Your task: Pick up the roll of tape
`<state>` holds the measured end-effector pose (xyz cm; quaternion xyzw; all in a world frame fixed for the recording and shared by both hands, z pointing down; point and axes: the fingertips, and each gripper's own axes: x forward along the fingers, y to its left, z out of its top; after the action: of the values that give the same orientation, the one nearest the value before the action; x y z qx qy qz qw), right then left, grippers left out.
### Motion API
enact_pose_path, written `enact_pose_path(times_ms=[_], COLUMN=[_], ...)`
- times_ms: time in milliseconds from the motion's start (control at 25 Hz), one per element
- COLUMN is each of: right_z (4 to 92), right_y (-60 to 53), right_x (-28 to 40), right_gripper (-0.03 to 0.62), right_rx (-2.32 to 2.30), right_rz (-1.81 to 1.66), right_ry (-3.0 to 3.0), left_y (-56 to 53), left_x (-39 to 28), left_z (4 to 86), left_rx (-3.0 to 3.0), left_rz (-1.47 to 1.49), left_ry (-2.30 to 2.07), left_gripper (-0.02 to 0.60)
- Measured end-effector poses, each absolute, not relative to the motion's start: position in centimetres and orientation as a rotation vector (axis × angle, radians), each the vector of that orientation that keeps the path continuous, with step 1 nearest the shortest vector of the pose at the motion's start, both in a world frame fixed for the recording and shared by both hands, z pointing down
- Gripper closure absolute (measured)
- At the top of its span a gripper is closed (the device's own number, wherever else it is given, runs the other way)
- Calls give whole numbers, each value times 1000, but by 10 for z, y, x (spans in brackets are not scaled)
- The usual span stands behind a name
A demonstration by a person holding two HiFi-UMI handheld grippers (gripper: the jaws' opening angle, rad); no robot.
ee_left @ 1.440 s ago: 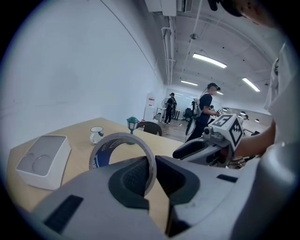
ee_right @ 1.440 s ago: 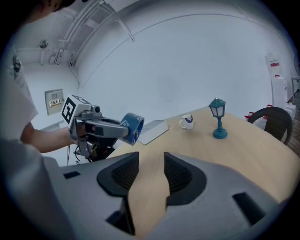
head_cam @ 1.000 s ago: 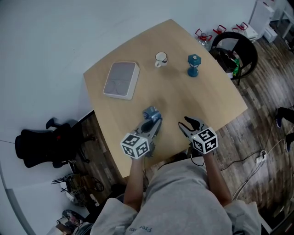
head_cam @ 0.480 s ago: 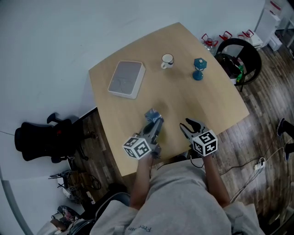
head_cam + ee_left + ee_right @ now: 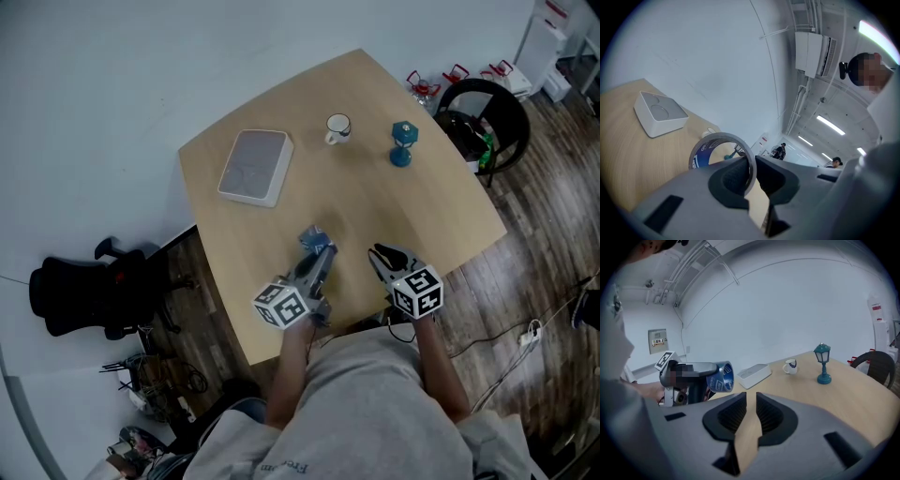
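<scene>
A tan wooden table (image 5: 412, 206) stood on dark plank flooring beside a pale wall. The left gripper (image 5: 317, 251) was clamped on the wall of the roll of tape (image 5: 702, 151), one jaw inside the ring, holding it near the front edge. The jaws hid the ring's lower part. The right gripper (image 5: 751, 409) was empty, its jaws having just been closing to a narrow gap. A white box (image 5: 253, 165), a mug (image 5: 337, 127) and a blue lantern (image 5: 401, 142) sat farther back.

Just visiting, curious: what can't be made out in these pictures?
Tape roll lettering: left gripper view, the left gripper covers part; too small elsewhere.
Mug pattern: head view, too small.
That gripper's body: right gripper view, under a mosaic patch.
Lantern: left gripper view, mostly behind the roll.
</scene>
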<state>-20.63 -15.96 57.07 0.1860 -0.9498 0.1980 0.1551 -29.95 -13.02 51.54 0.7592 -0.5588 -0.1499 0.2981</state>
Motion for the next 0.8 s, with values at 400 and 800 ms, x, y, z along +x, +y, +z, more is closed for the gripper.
enact_pose_path(times_ms=[400,800], right_z=[571,575], right_y=[-158,-151], right_x=[-199,-192], right_gripper=[589,589], right_rx=[565,566], right_rz=[577,583], right_ry=[-2724,-2714], left_y=[-128,-120], left_x=[-283,-275], left_z=[523,529], left_rx=[2022,2030], left_rz=[-376,-313], left_ry=[-1446,-1461], left_gripper=[543,543])
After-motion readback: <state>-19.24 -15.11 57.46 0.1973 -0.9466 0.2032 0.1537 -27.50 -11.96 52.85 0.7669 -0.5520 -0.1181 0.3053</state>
